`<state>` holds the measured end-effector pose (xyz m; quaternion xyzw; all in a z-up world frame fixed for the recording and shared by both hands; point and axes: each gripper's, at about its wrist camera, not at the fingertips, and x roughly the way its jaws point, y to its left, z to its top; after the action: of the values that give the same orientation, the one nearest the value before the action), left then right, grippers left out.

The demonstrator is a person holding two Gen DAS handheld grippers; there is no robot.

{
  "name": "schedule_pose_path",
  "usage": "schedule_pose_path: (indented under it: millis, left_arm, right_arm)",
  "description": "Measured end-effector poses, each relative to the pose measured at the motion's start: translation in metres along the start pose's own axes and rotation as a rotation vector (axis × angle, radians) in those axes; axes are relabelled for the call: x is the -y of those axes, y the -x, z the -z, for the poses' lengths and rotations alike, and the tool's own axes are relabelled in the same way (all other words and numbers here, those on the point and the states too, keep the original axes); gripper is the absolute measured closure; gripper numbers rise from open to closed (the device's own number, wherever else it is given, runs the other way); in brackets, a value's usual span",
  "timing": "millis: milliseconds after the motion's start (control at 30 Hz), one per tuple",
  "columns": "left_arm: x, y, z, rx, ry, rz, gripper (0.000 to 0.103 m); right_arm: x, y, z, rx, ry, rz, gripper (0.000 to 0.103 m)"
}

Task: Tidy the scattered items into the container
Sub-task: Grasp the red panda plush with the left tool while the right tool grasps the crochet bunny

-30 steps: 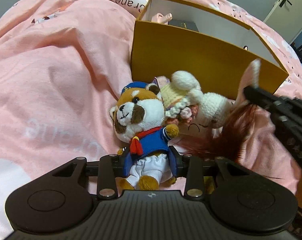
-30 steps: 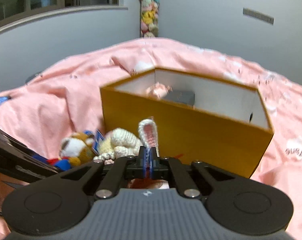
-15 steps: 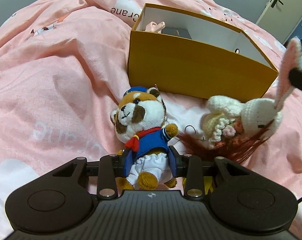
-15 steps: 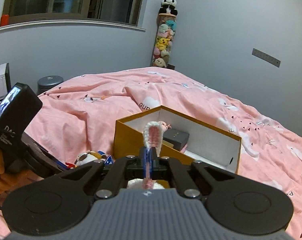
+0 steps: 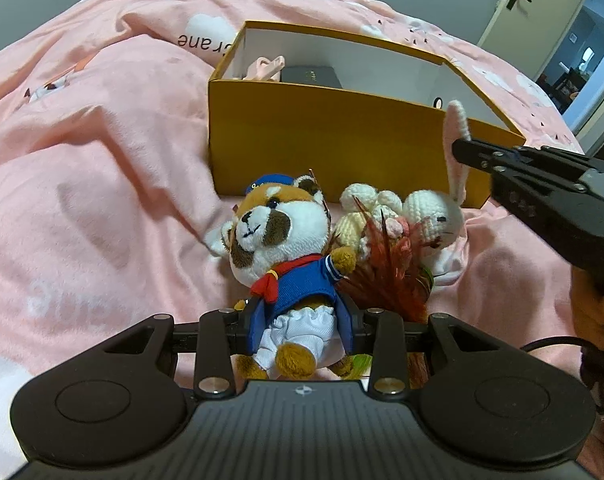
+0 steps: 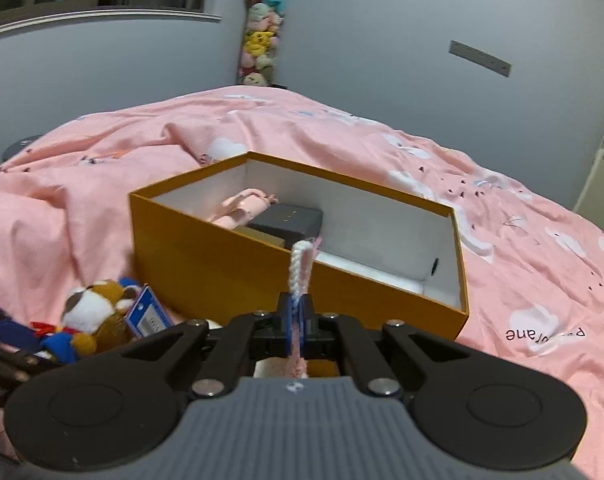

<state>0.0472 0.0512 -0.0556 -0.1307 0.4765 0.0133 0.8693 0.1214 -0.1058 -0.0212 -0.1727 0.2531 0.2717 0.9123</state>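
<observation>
A red panda plush [image 5: 286, 240] in a blue sailor suit stands on the pink duvet, and my left gripper [image 5: 300, 332] is shut on its waist. To its right a white crochet bunny [image 5: 433, 216] hangs low by one long ear [image 5: 455, 128], beside a red-brown feathery item [image 5: 385, 276]. My right gripper [image 5: 459, 151] is shut on that ear, which sticks up between its pads in the right wrist view [image 6: 300, 268]. Behind the toys sits the open yellow box [image 5: 341, 140], holding a pink item [image 5: 266, 68] and a dark case [image 5: 311, 76]. From the right wrist the box [image 6: 222, 252] lies just ahead of the gripper [image 6: 296, 320].
A rumpled pink duvet [image 5: 102, 160] covers the whole bed. A tall column of stuffed toys [image 6: 262, 28] stands in the far corner by the grey wall. A door [image 5: 513, 0] is at the back right. A hand [image 5: 589, 304] holds the right gripper.
The right gripper swung up and away with the bunny, then came back down, so the bunny again hangs next to the panda by the box. The left gripper kept its hold on the panda.
</observation>
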Motion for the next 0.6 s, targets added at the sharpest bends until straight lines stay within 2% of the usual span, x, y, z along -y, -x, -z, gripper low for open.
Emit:
schedule_pose_path:
  millis: [133, 167, 200, 233, 300, 400, 500, 600]
  left_arm:
    - [-0.003, -0.003, -0.001, -0.002, 0.013, -0.007, 0.061]
    - [-0.004, -0.004, -0.001, -0.004, 0.016, -0.009, 0.061]
    - [-0.004, -0.005, -0.001, -0.006, 0.016, -0.008, 0.061]
    - [-0.004, -0.005, -0.002, -0.006, 0.016, -0.006, 0.061]
    - [-0.004, -0.006, -0.002, -0.004, 0.013, -0.003, 0.061]
    - [-0.004, -0.004, -0.003, 0.011, 0.016, -0.002, 0.061]
    - [-0.001, -0.003, -0.004, 0.035, 0.006, -0.005, 0.061]
    - [0.002, -0.004, -0.004, 0.045, -0.014, -0.022, 0.061]
  right_arm:
    - [0.002, 0.003, 0.002, -0.012, -0.016, 0.007, 0.094]
    - [0.005, 0.007, 0.003, -0.014, -0.04, 0.0, 0.088]
    - [0.008, 0.01, 0.003, -0.019, -0.07, -0.004, 0.077]
    - [0.011, 0.013, 0.004, -0.024, -0.103, -0.009, 0.073]
    - [0.02, 0.018, 0.009, -0.044, -0.201, -0.038, 0.065]
    - [0.033, 0.019, 0.022, -0.106, -0.376, -0.102, 0.063]
    - [0.041, 0.012, 0.041, -0.173, -0.546, -0.167, 0.055]
    - [0.042, 0.001, 0.056, -0.23, -0.657, -0.209, 0.053]
